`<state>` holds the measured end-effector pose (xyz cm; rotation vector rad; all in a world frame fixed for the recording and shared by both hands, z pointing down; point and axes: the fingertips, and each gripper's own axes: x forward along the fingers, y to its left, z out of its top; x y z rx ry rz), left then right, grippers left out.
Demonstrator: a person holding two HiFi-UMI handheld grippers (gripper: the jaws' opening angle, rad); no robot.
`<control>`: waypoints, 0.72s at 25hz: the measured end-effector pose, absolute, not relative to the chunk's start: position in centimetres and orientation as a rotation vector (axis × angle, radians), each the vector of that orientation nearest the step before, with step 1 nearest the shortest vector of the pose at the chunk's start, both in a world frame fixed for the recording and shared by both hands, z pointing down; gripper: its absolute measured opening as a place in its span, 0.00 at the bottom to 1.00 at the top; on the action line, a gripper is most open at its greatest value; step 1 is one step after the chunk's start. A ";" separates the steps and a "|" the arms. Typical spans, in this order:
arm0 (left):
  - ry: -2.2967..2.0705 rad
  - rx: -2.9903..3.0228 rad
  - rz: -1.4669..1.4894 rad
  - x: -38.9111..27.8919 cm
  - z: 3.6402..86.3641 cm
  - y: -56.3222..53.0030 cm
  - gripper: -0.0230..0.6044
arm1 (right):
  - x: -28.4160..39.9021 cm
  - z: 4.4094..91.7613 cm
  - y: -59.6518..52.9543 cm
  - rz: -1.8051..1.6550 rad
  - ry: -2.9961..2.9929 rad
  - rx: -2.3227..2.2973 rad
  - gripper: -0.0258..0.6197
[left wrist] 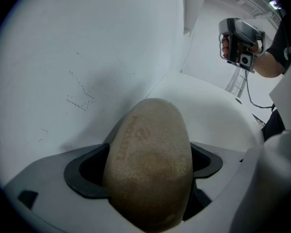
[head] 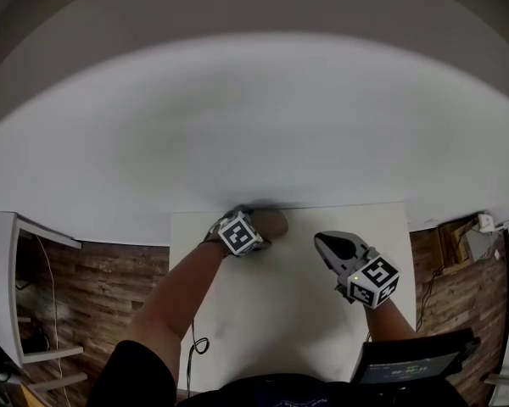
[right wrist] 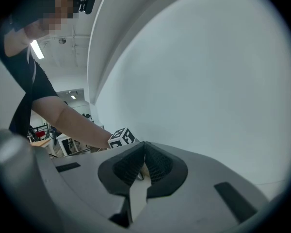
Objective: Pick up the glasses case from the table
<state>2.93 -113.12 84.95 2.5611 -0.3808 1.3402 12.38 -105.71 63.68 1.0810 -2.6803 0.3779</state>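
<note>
A tan, oval glasses case (head: 273, 222) lies at the far edge of the white table (head: 280, 320), close against the wall. My left gripper (head: 260, 221) reaches down over it. In the left gripper view the glasses case (left wrist: 150, 164) stands between the wide-spread jaws, with a dark gap at each side; the pads do not press on it. My right gripper (head: 324, 242) hovers over the table's right half, apart from the case. Its pads meet at the tips with nothing between them (right wrist: 144, 152). The left gripper's marker cube (right wrist: 122, 137) shows beyond it.
A white wall (head: 254, 117) rises straight behind the table. A dark screen (head: 407, 367) sits at the near right corner. A white shelf unit (head: 8, 261) stands on the wooden floor to the left, and a cable (head: 199, 344) hangs off the table's left edge.
</note>
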 end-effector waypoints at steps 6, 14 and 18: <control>-0.434 2.601 1.264 2.8 84.4 -113.7 0.75 | 11.9 63.5 -105.8 0.374 -2.696 1.070 0.04; -0.479 2.592 1.238 2.8 84.0 -114.2 0.71 | 12.0 63.9 -105.8 0.393 -2.687 1.058 0.04; -0.493 2.587 1.204 2.7 83.5 -114.2 0.71 | 12.2 63.8 -106.1 0.389 -2.688 1.065 0.04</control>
